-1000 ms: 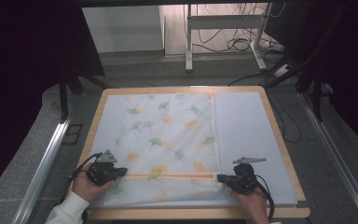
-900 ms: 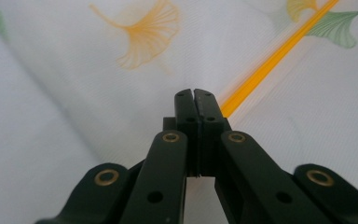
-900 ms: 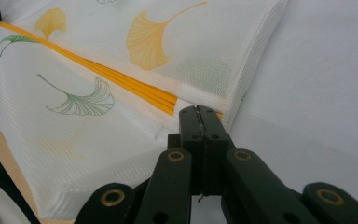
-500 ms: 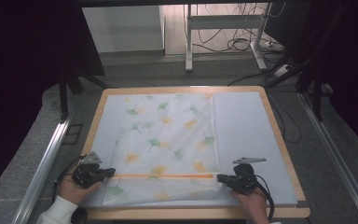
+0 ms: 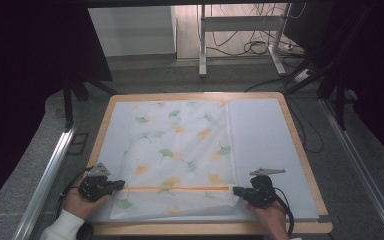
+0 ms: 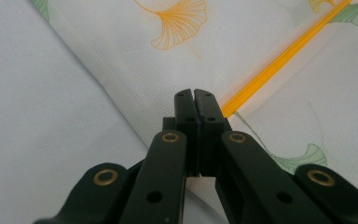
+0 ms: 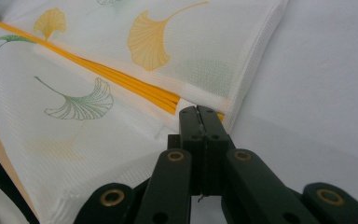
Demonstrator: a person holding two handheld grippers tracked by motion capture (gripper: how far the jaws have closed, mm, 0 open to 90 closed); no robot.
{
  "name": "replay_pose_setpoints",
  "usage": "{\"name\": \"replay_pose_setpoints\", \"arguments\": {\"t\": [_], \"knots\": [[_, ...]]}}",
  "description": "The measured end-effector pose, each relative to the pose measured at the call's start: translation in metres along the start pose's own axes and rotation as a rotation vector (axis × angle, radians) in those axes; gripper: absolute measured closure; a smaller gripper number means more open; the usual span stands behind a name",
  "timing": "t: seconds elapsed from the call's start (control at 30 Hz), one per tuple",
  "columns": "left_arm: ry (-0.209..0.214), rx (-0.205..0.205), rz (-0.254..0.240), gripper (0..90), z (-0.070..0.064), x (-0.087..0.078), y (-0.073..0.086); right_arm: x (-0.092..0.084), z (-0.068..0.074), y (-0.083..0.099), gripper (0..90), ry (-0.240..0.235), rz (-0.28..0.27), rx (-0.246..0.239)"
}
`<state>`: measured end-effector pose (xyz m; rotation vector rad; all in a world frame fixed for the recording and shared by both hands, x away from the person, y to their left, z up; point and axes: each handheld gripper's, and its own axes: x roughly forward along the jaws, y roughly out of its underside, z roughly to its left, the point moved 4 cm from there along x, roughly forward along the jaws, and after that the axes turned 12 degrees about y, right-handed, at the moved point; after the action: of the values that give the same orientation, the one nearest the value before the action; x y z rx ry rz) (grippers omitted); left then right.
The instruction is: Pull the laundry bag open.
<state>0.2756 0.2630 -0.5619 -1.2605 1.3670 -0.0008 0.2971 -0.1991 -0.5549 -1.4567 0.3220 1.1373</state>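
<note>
A white cloth printed with green and orange ginkgo leaves lies flat on the table, with an orange stripe running across it near the front. My left gripper is shut, its tips at the cloth's left edge where the stripe ends; no cloth shows between its pads. My right gripper is shut on the cloth's right edge, and the cloth bunches up to its tips at the stripe's other end. A hand holds each gripper at the table's front.
A pale mat covers the wooden-rimmed table, with bare mat to the right of the cloth. Metal rails run along the floor on both sides. A desk frame with cables stands behind the table.
My left gripper has moved a little to the left, from over the cloth to its left edge. The right gripper and the cloth lie as before.
</note>
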Motion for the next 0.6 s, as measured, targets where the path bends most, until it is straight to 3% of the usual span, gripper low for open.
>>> {"name": "replay_pose_setpoints", "arguments": {"t": [0.17,0.2,0.23,0.27,0.3,0.33,0.43,0.47,0.5,0.6], "knots": [[0.007,0.022,-0.03,83.7,-0.003,0.0,-0.003,-0.005,0.002,-0.003,89.8,-0.005,-0.035,-0.03],[0.005,0.027,-0.04,83.7,-0.004,-0.001,-0.004,-0.008,0.002,-0.005,89.7,-0.013,-0.055,-0.034],[-0.001,0.031,-0.059,77.3,-0.005,-0.002,-0.005,-0.013,0.001,-0.009,89.2,-0.02,-0.099,-0.053],[-0.006,0.039,-0.074,77.3,-0.005,-0.004,-0.006,-0.013,0.001,-0.009,89.2,-0.02,-0.099,-0.053],[-0.013,0.038,-0.092,70.9,-0.005,-0.006,-0.008,-0.018,-0.002,-0.014,79.5,-0.025,-0.131,-0.054],[-0.025,0.033,-0.109,70.9,-0.004,-0.008,-0.01,-0.018,-0.002,-0.014,79.5,-0.025,-0.131,-0.054],[-0.043,0.005,-0.16,59.8,0.002,-0.014,-0.015,-0.022,-0.011,-0.019,68.9,-0.016,-0.153,-0.048],[-0.049,-0.006,-0.171,52.2,0.004,-0.015,-0.018,-0.022,-0.02,-0.023,60.5,0.01,-0.173,-0.034],[-0.056,-0.011,-0.176,52.2,0.007,-0.015,-0.02,-0.022,-0.02,-0.023,60.5,0.01,-0.173,-0.034],[-0.066,-0.02,-0.185,40.0,0.015,-0.013,-0.028,-0.023,-0.038,-0.033,52.2,0.077,-0.216,-0.026]]}}
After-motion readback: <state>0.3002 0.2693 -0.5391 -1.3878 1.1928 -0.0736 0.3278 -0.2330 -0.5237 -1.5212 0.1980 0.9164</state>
